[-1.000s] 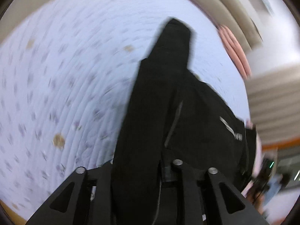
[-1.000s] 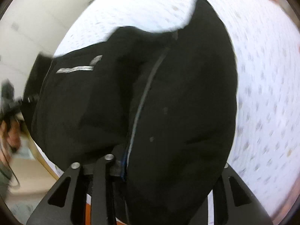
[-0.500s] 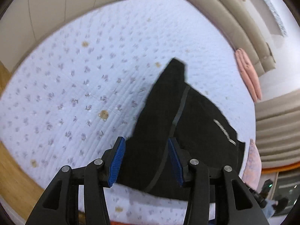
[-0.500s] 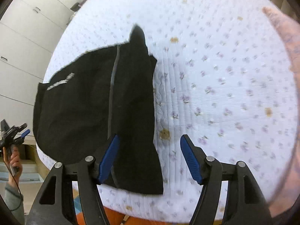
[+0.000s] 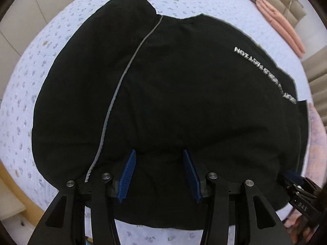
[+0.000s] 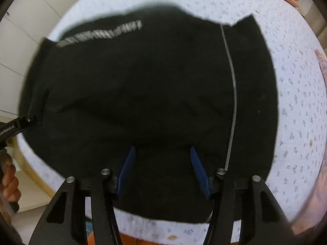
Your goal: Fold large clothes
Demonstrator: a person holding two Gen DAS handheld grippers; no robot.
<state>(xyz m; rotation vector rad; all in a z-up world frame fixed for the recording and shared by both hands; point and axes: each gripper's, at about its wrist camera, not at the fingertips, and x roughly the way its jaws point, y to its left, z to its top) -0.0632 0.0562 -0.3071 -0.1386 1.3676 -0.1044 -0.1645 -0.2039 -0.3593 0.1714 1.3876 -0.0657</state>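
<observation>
A large black garment (image 5: 184,94) with a grey piping line and white lettering lies spread on the pale floral quilt (image 5: 18,94). It also fills the right wrist view (image 6: 143,94). My left gripper (image 5: 159,157) is open and empty, low over the garment's near edge. My right gripper (image 6: 162,153) is open and empty, also low over the near edge. Each gripper shows at the edge of the other's view: the right one (image 5: 300,192) and the left one (image 6: 18,125).
A folded pink cloth (image 5: 280,22) lies at the far right of the quilt. Beige cushions (image 5: 296,6) line the far side. White cabinet doors (image 6: 18,40) stand to the left. The bed's near edge (image 6: 163,230) runs below the grippers.
Both grippers held the garment a second ago, then opened and let it go. Since then both have dropped down close over its near edge.
</observation>
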